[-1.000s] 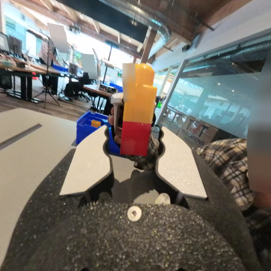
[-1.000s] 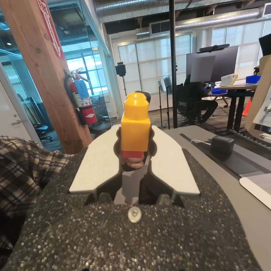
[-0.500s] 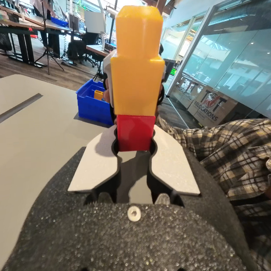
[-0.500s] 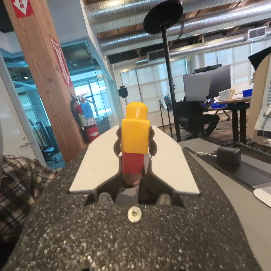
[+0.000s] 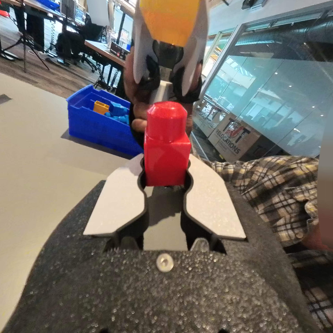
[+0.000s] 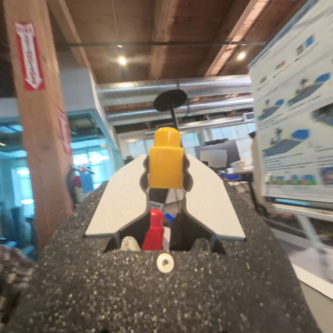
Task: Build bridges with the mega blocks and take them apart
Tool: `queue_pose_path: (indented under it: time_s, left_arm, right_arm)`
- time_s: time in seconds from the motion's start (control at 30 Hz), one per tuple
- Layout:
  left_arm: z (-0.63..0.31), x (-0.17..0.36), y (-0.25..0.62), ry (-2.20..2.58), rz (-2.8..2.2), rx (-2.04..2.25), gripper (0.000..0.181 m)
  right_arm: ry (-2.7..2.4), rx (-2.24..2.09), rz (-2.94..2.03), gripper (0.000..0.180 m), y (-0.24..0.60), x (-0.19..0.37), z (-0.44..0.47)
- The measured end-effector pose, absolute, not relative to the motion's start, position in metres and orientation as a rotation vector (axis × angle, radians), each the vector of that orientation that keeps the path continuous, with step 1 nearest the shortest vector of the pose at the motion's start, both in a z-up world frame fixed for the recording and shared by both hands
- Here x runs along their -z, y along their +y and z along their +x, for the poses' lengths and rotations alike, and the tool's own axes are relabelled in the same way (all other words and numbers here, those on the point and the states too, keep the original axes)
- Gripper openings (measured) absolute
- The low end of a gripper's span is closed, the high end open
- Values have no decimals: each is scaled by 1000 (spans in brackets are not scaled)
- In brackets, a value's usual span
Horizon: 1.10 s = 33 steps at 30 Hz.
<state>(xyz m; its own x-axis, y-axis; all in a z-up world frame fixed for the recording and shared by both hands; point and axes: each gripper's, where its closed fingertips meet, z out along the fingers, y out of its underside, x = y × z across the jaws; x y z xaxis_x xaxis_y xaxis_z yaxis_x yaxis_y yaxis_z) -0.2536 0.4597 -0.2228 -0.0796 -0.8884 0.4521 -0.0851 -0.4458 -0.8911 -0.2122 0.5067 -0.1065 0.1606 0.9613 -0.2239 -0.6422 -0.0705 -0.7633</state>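
Note:
In the left wrist view my left gripper is shut on a red block with one stud pointing up. Above it the right gripper holds a yellow block, lifted clear of the red one. In the right wrist view my right gripper is shut on the yellow block, tilted up toward the ceiling. The red block shows small below, between the fingers.
A blue bin with a yellow block and several blue blocks stands on the grey table ahead left. A plaid sleeve lies to the right. A poster board and a wooden post flank the right wrist view. Spacing between my two grippers at the tips: around 12 cm.
The left gripper closed on the red block. The yellow and red blocks came apart: the right gripper lifted the yellow block up and tilted toward the ceiling.

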Motion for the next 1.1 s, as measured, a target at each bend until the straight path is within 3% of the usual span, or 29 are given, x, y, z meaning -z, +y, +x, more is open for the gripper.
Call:
queue_pose_path:
  time_s: [0.13, 0.3, 0.43, 0.57, 0.7, 0.8, 0.9, 1.0, 1.1]
  left_arm:
    - [-264, 210, 458, 1099, -1502, 1476, 40]
    - [-267, 193, 451, 1145, -1422, 1365, 40]
    - [-265, 191, 450, 1146, -1410, 1363, 40]
    - [-262, 196, 449, 1141, -1423, 1376, 41]
    - [-262, 201, 450, 1138, -1436, 1376, 41]
    - [-262, 203, 452, 1134, -1433, 1381, 40]
    - [-258, 203, 452, 1139, -1408, 1403, 41]
    - [-253, 205, 447, 1163, -1392, 1410, 41]
    - [-250, 207, 441, 1188, -1383, 1397, 41]
  right_arm:
    - [-505, -963, -1206, 35, 519, 115, -130]
    - [-484, -419, -1815, 36, 529, 198, 24]
    - [-421, -368, -2075, 36, 514, 274, 76]
    - [-389, -344, -2138, 36, 516, 305, 89]
    - [-392, -419, -2088, 57, 520, 288, 82]
    - [-436, -518, -1932, 60, 517, 242, 51]
    - [-549, -759, -1686, 64, 501, 188, -24]
    - [-707, -995, -1504, 86, 478, 159, -112]
    - [-842, -1180, -1361, 83, 455, 143, -186]
